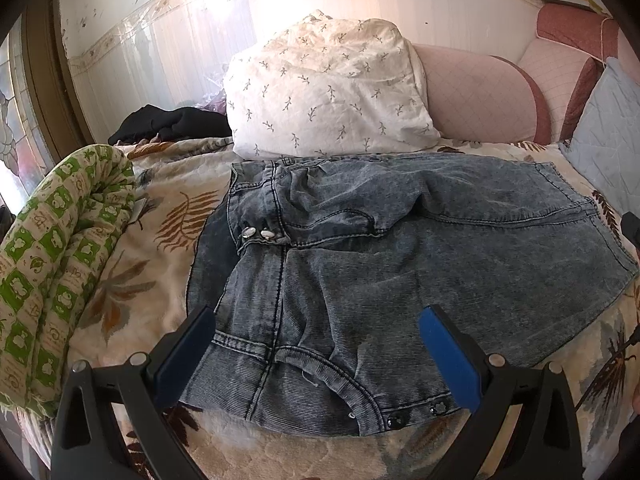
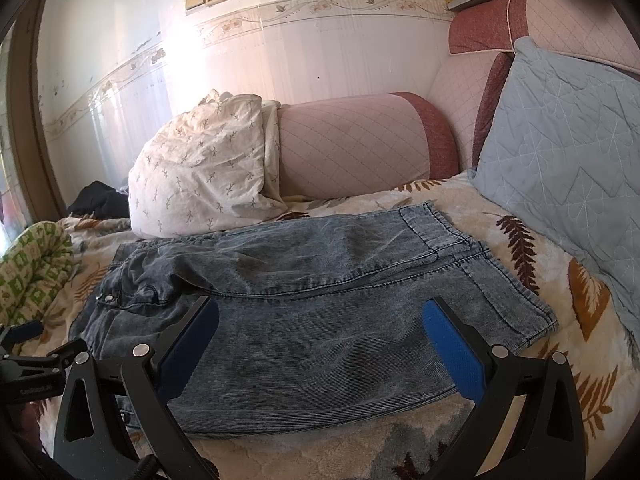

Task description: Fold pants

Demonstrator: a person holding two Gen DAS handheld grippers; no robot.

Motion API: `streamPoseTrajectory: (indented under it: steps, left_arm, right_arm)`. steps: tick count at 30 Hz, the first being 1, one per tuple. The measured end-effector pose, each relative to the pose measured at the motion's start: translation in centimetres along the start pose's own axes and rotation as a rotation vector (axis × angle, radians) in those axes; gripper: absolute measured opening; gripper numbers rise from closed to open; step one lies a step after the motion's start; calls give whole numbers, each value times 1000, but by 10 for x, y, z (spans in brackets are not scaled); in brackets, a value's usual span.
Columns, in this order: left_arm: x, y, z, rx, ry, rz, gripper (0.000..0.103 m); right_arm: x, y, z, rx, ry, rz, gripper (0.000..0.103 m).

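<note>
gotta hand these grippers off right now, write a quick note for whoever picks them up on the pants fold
Left gripper: open, empty, hovering over the waistband end of the jeans.
Right gripper: open, empty, over the leg-hem end of the jeans.
Jeans lie flat on the leaf-print blanket, in front of the white pillow; the green-print roll is at the waistband side.
Done: they already look folded, with layers stacked and the hems beside each other, though the waist end is rumpled.
Left: probably smooth the waist area, then one more fold to bring the hem end toward the waistband.
</note>
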State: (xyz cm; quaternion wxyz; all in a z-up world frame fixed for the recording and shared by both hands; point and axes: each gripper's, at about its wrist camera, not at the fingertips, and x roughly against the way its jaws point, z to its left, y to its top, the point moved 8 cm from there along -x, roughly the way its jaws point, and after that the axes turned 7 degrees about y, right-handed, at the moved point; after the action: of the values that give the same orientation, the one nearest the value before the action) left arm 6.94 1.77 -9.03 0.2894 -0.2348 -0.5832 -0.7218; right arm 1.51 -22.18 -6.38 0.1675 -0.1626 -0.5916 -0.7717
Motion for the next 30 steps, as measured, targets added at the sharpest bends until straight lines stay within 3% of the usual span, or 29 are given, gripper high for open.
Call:
streamPoseTrajectory:
  steps: [4,7,9,12,14,17,21,28,30]
  left_arm:
    - [-6,10,10,8,-29,12,103]
    - [-21,31,41,65,-70,45,103]
    - [-40,50,73,117,-47,66,103]
    - [-75,88,126,174,62,69,103]
    - [-101,109,145,198,95,86,103]
    - [-142,127,152,221,76,161,103]
    - [-193,127,136,262,16,276,101]
    - [-255,124,106,292,-72,400,68]
    - [-262,126,98,298,-108,400,52]
  right_arm:
    - [0,2,-3,15,-18,9,103]
    - [2,16,-14,29,-18,14,103]
    - [-2,31,-28,12,-11,30,103]
    - [-13,56,-51,-26,16,45,103]
    - [-23,72,-64,-30,8,48,103]
    - [-45,95,-80,-14,-27,62,103]
    - [-78,113,-101,-17,-75,107,103]
    - [-122,124,-142,-113,-102,143,103]
    - [-130,125,-146,-123,-107,144,103]
